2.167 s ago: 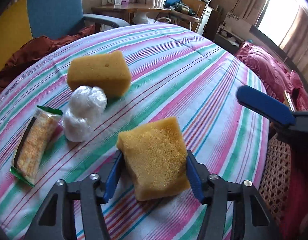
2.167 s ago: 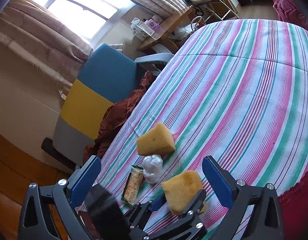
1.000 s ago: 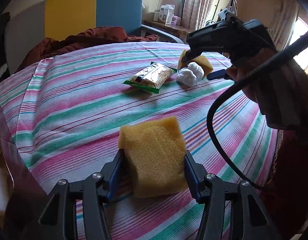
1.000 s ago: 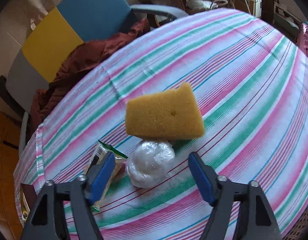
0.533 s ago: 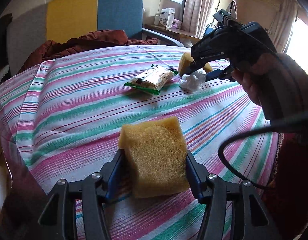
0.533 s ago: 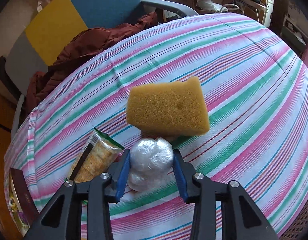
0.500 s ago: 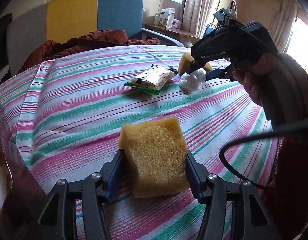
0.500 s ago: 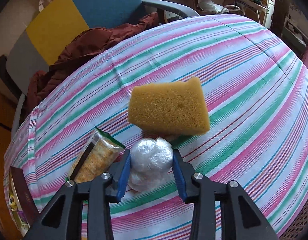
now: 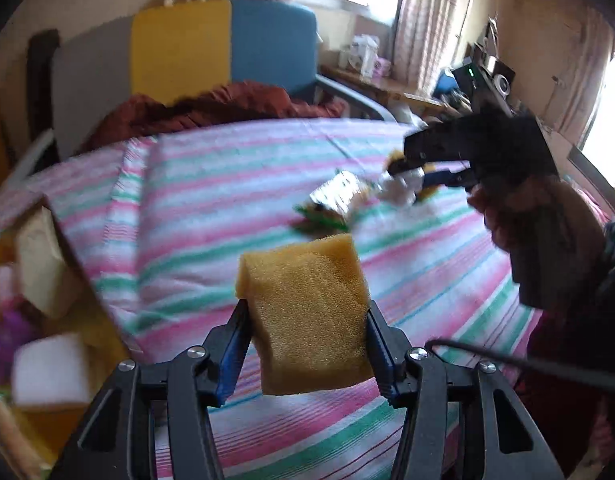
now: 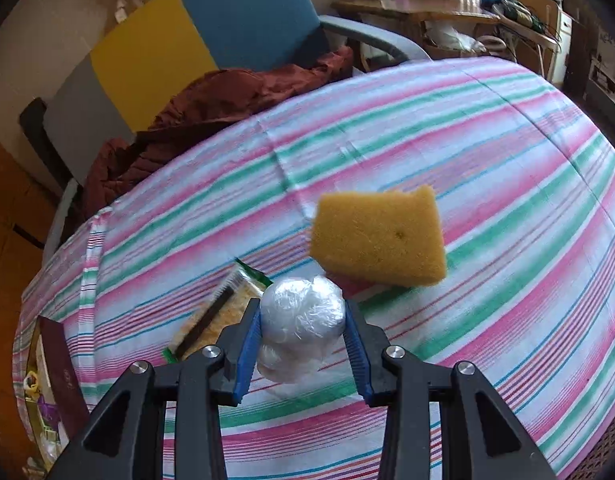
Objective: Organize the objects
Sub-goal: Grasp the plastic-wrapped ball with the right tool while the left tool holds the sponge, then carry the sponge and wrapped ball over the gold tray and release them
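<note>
A round table under a pink, green and white striped cloth [image 10: 487, 152] fills both wrist views, its near edge cut off by the frame. Behind it a grey, yellow and blue panelled armchair [image 10: 211, 28] carries a rumpled rust-red quilted cloth [image 10: 211, 108]. At the table's left edge an open box with a dark red flap [image 10: 61, 364] holds blurred, half-cropped items; only pale foam-like blocks [image 9: 51, 372] can be made out in the left wrist view, which is smeared by motion.

The left gripper [image 9: 307, 344] is clamped on a coarse, porous mustard-yellow block sponge [image 9: 307, 316], held clear above the cloth; compared with half a second ago this camera has swung left and risen, bringing the box into sight. The right gripper [image 10: 303, 344] is closed around a crinkled ball of clear plastic wrap [image 10: 301, 328], which now sits raised off the cloth where it earlier rested on the table. In the left wrist view the right gripper's [image 9: 415, 184] pads are blurred and its holder's hand [image 9: 519, 216] is partly cropped.

A second mustard-yellow sponge with a notched corner [image 10: 381, 236] lies on the cloth just beyond the ball. A flat green-edged packet of crackers [image 10: 219, 312] lies beside it, its near end hidden behind the right gripper's left finger [image 10: 247, 344].
</note>
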A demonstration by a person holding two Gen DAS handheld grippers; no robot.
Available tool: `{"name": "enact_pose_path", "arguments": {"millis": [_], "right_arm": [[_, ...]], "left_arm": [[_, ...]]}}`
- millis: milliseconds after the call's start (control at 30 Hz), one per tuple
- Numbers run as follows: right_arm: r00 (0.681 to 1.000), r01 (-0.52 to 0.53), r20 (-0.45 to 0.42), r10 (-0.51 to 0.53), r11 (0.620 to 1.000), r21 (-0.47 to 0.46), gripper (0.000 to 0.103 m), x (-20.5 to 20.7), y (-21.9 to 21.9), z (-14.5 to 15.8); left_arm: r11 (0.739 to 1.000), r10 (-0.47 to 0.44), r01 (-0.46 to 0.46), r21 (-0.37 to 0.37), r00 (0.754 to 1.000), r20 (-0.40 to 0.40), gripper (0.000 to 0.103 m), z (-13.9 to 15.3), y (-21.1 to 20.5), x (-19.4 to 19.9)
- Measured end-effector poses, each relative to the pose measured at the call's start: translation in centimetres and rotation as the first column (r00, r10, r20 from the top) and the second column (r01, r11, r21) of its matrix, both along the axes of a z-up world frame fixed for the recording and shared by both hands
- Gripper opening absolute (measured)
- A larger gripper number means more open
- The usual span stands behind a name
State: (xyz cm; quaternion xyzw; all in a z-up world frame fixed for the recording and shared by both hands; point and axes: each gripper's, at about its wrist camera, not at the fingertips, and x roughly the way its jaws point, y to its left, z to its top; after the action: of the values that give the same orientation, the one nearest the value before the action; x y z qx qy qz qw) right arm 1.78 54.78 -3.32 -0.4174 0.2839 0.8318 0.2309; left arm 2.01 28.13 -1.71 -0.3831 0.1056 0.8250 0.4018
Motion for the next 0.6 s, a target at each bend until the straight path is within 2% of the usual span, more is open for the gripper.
{"name": "enact_pose_path", "arguments": {"millis": [100,300,600], "right_arm": [[0.999,-0.034,-0.032,0.035,0.998,0.048,0.039,-0.1,-1.0,1.0],[0.993,-0.092,-0.068,0.099,0.991,0.100,0.039,-0.6,-2.5,1.9],[0.986,-0.120,-0.096,0.134,0.983,0.138,0.039,-0.5,-4.0,2.6]], "left_arm": [[0.997,0.071,-0.071,0.002,0.996,-0.047,0.056,2.1,-1.4,-0.4],[0.986,0.168,-0.168,0.014,0.978,-0.125,0.057,4.5,-4.9,-1.0],[0.968,0.248,-0.250,0.008,0.956,-0.157,0.057,4.8,-8.7,-1.0]]}}
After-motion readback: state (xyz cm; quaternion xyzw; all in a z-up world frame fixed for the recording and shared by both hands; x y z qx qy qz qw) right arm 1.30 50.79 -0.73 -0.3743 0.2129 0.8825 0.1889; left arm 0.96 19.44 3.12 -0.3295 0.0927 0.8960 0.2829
